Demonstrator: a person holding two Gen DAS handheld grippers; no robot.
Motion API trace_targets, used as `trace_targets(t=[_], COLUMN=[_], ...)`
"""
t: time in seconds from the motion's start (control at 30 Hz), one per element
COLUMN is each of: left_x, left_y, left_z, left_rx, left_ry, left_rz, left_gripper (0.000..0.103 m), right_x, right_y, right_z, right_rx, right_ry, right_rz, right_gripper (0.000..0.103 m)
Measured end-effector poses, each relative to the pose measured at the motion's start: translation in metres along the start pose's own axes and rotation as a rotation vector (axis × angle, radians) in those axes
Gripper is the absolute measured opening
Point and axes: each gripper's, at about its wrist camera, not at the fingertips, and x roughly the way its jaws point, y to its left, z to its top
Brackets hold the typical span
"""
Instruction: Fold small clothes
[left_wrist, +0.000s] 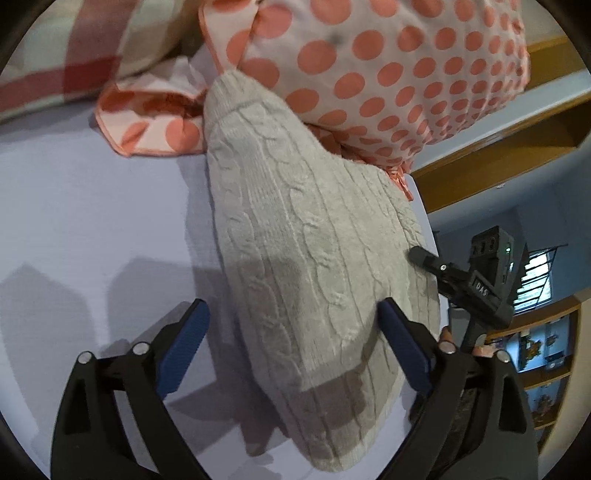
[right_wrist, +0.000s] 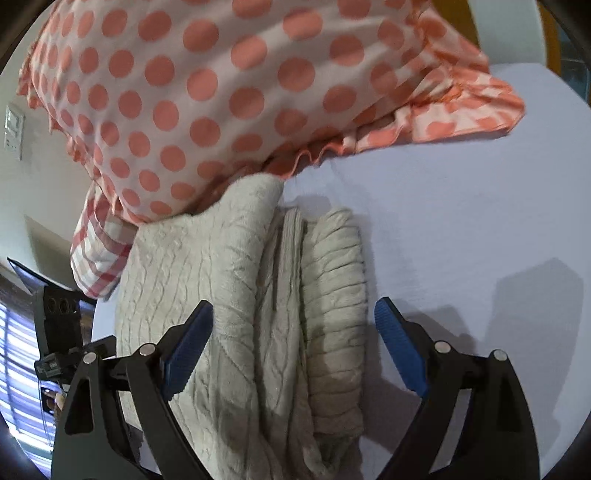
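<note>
A cream cable-knit sweater (left_wrist: 306, 236) lies folded on the lavender bedsheet (left_wrist: 92, 206). In the left wrist view my left gripper (left_wrist: 295, 343) is open, its blue-padded fingers on either side of the sweater's near end. In the right wrist view the sweater (right_wrist: 240, 295) shows folded layers and a ribbed edge, and my right gripper (right_wrist: 295, 347) is open over it with both pads apart. The right gripper also shows in the left wrist view (left_wrist: 458, 273), at the sweater's right edge; there I cannot tell its jaw state.
A white pillow with orange polka dots (left_wrist: 388, 74) lies on the sweater's far end, also in the right wrist view (right_wrist: 207, 88). A red-checked pillow (left_wrist: 66, 55) lies at the back left. The bed's edge, a wooden frame (left_wrist: 498, 147) and shelves (left_wrist: 543, 354) are at the right.
</note>
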Motion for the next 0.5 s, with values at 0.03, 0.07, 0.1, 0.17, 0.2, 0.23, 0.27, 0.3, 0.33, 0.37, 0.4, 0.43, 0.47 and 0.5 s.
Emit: trace_targets(t=[0.03, 0.07, 0.1, 0.17, 0.2, 0.23, 0.27, 0.3, 0.33, 0.37, 0.4, 0.43, 0.47, 0.5], left_x=[0.004, 0.005, 0.008, 0.012, 0.015, 0.016, 0.017, 0.015, 0.011, 0.007, 0.001, -0.004, -0.015, -0.025], left_y=[0.001, 0.001, 0.0, -0.001, -0.002, -0.002, -0.005, -0.006, -0.008, -0.009, -0.01, -0.012, -0.015, -0.018], left_z=[0.002, 0.004, 0.007, 0.011, 0.012, 0.013, 0.012, 0.011, 0.008, 0.007, 0.004, 0.001, -0.005, -0.011], left_rx=[-0.011, -0.01, -0.008, -0.022, -0.033, -0.045, -0.042, -0.036, -0.027, -0.023, -0.017, -0.012, 0.004, 0.023], left_ry=[0.011, 0.005, 0.002, -0.006, -0.005, -0.021, -0.033, -0.042, -0.045, -0.047, -0.051, -0.056, -0.067, -0.079], left_rz=[-0.014, -0.023, -0.022, -0.035, -0.047, -0.039, -0.017, -0.009, -0.007, -0.002, -0.001, 0.0, 0.013, 0.031], left_gripper=[0.096, 0.098, 0.098, 0.094, 0.084, 0.078, 0.064, 0.055, 0.051, 0.046, 0.042, 0.041, 0.04, 0.039], right_x=[0.001, 0.003, 0.004, 0.007, 0.011, 0.014, 0.013, 0.008, 0.004, -0.003, -0.01, -0.015, -0.019, -0.023], right_y=[0.001, 0.002, 0.003, 0.005, 0.004, 0.004, 0.006, 0.008, 0.01, 0.012, 0.018, 0.024, 0.032, 0.044], right_z=[0.001, 0.001, 0.002, 0.0, -0.003, -0.007, -0.011, -0.015, -0.017, -0.019, -0.021, -0.023, -0.025, -0.031], right_rx=[-0.008, -0.006, -0.007, -0.022, -0.011, 0.001, 0.0, -0.008, -0.003, 0.006, 0.004, -0.005, -0.021, -0.048], right_ry=[-0.002, 0.003, 0.009, 0.013, 0.046, 0.069, 0.062, 0.043, 0.032, 0.017, 0.002, -0.003, -0.002, 0.003], right_rz=[0.029, 0.054, 0.07, 0.109, 0.155, 0.175, 0.188, 0.207, 0.236, 0.282, 0.322, 0.335, 0.345, 0.351], right_gripper=[0.093, 0.094, 0.095, 0.092, 0.064, 0.051, 0.045, 0.041, 0.04, 0.038, 0.037, 0.036, 0.036, 0.036])
